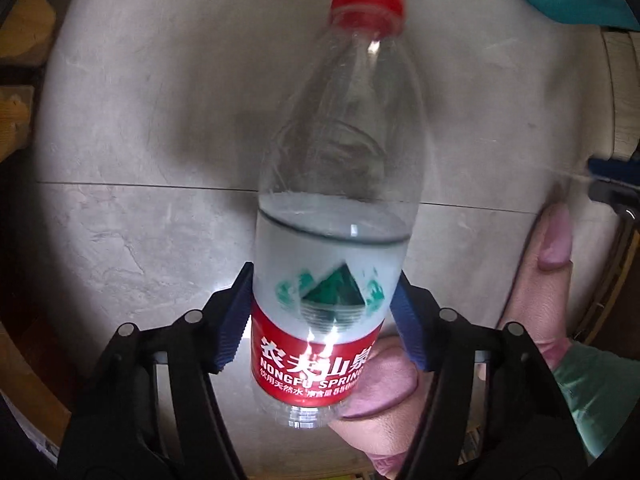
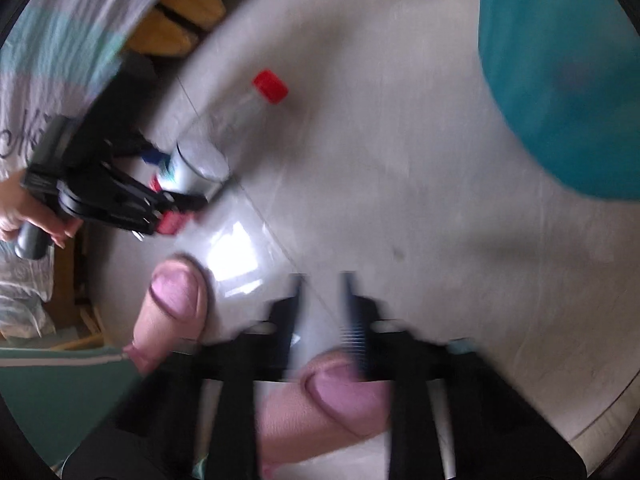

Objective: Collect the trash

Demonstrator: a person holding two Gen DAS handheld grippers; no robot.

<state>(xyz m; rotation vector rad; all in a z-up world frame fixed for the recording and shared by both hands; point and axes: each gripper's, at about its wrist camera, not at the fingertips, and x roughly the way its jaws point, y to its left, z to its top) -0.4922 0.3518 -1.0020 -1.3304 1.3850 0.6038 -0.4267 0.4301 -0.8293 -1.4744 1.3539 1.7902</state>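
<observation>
A clear plastic water bottle [image 1: 336, 200] with a red cap and a red and white label, partly full of water, sits between the blue pads of my left gripper [image 1: 324, 276], which is shut on its labelled lower part. Seen from the right wrist, the same bottle [image 2: 216, 148] lies tilted just above the grey floor in the left gripper [image 2: 176, 200]. My right gripper [image 2: 322, 280] hangs over the floor, blurred, its fingers almost together. I cannot tell whether anything is between them. A bright glossy patch [image 2: 236, 256] lies just to its left.
The grey tiled floor [image 1: 140, 120] fills both views. A teal rounded object [image 2: 560, 80] sits at the upper right. Wooden furniture [image 2: 188, 12] stands at the upper left. A person's fingers [image 2: 176, 300] wrap the gripper handles.
</observation>
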